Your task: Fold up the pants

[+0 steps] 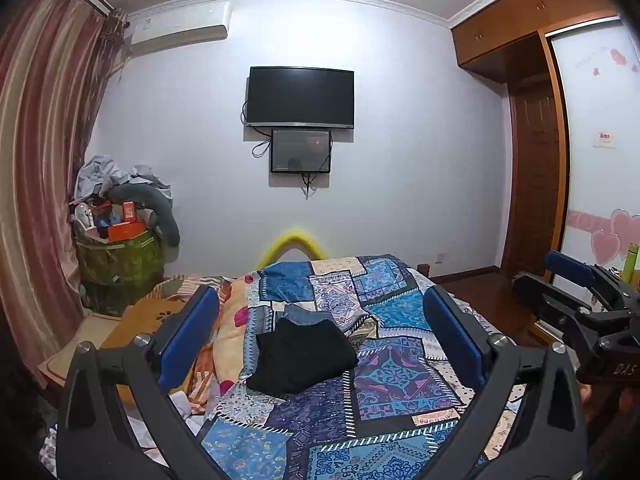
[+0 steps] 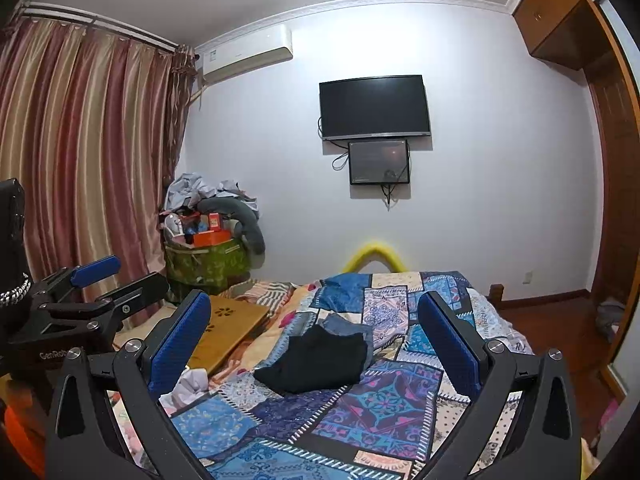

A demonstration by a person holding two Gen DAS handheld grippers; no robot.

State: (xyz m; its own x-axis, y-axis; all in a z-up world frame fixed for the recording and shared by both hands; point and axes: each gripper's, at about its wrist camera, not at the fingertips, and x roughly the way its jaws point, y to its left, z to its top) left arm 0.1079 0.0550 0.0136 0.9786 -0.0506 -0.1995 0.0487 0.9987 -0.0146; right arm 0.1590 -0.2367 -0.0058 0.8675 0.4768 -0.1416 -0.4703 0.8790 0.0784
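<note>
Left wrist view: the left gripper point(image 1: 320, 340) hangs above a bed point(image 1: 400, 384) with a blue patchwork cover, its blue-padded fingers wide apart and empty. Between them, farther along the bed, black pants point(image 1: 304, 354) lie folded in a pile on top of jeans point(image 1: 306, 314). The right gripper point(image 1: 576, 280) shows at the right edge, fingers apart.

Right wrist view: the right gripper point(image 2: 314, 342) is also spread wide, holding nothing. The pants point(image 2: 320, 360) lie mid-bed, well clear of it. A TV point(image 2: 374, 106) hangs on the wall.
</note>
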